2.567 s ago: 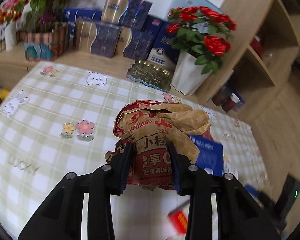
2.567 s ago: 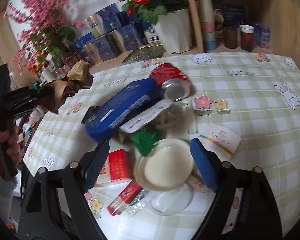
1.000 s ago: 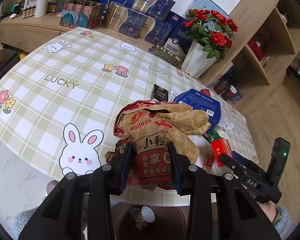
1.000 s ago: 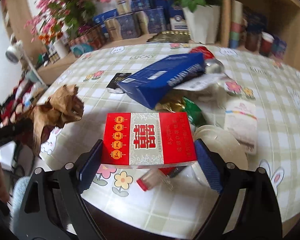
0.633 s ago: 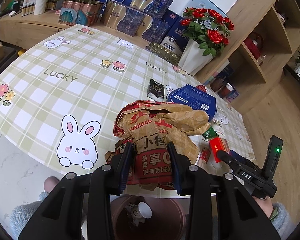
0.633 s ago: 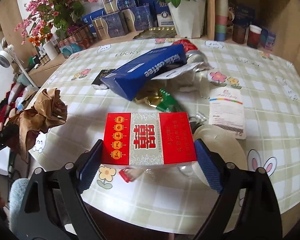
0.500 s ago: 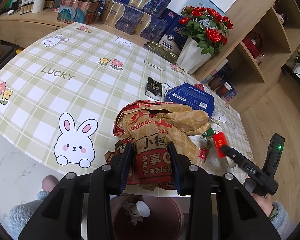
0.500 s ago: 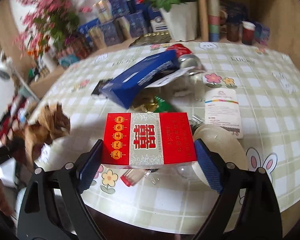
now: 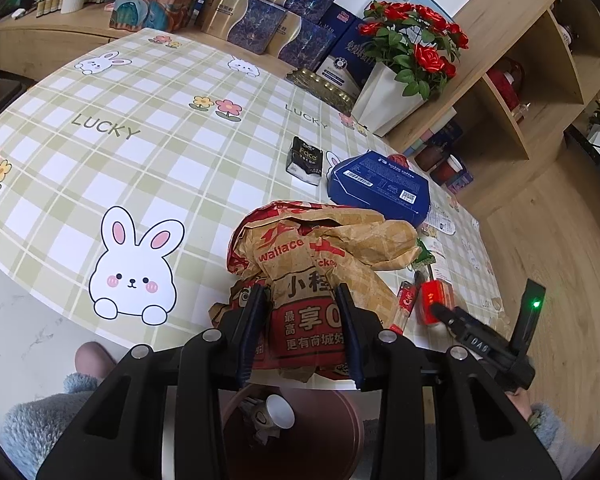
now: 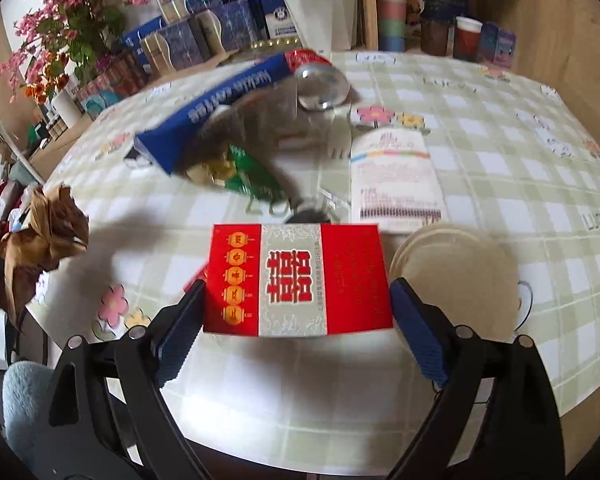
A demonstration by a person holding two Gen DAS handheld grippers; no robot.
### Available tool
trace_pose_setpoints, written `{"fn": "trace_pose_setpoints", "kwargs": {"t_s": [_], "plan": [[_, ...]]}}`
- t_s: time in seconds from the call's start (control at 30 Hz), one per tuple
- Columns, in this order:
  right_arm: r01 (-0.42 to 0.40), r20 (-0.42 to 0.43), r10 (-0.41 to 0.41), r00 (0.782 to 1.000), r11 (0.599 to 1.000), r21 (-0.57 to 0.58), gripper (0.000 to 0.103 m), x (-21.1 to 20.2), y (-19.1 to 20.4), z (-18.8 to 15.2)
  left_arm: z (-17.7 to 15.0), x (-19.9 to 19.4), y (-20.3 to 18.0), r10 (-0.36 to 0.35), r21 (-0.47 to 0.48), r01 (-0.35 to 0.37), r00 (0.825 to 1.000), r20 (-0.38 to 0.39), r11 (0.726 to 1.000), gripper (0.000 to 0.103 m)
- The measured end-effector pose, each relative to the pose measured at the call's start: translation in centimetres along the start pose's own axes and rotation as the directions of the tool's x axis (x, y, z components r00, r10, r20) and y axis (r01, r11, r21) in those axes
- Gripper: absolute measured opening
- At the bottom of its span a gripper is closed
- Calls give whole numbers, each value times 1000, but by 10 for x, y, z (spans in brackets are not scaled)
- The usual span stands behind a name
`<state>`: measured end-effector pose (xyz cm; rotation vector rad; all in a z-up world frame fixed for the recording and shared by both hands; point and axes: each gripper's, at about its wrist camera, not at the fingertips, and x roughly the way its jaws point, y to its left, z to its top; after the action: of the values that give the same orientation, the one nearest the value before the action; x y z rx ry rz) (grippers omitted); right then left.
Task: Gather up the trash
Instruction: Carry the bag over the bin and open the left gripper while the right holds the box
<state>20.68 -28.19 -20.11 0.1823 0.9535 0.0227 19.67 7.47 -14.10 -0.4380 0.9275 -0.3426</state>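
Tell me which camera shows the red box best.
The right wrist view: the red box faces the camera, clamped in the right gripper. The left wrist view shows only a small red end of it.

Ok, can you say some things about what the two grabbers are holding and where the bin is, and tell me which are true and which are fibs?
1. The left gripper holds a crumpled paper bag. True.
2. The right gripper is empty. False: it is shut on a red box.
3. A brown bin sits below the paper bag. True.
4. The bin is empty. False: a white cup lies inside.
5. The blue box is on the floor. False: it lies on the table.
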Motion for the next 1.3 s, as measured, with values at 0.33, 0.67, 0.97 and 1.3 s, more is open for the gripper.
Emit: {"fn": "trace_pose_setpoints", "kwargs": {"t_s": [0.33,0.67,0.97,1.3], "plan": [[-51,58,50,997,998,21,96,-22,-8,1,0,7,0,-14,-6,14,1000,-13,1000,36],[-66,16,66,998,998,6,96,-17,0,-14,-4,14,1,-22,-4,22,999,-38,1000,36],[51,6,-51,999,996,-79,88,-2,16,-8,-3,14,4,-21,-16,20,999,-41,1000,36],[-64,182,70,981,997,-39,88,-46,14,23,-3,15,0,-27,-8,27,999,-46,1000,36]]}}
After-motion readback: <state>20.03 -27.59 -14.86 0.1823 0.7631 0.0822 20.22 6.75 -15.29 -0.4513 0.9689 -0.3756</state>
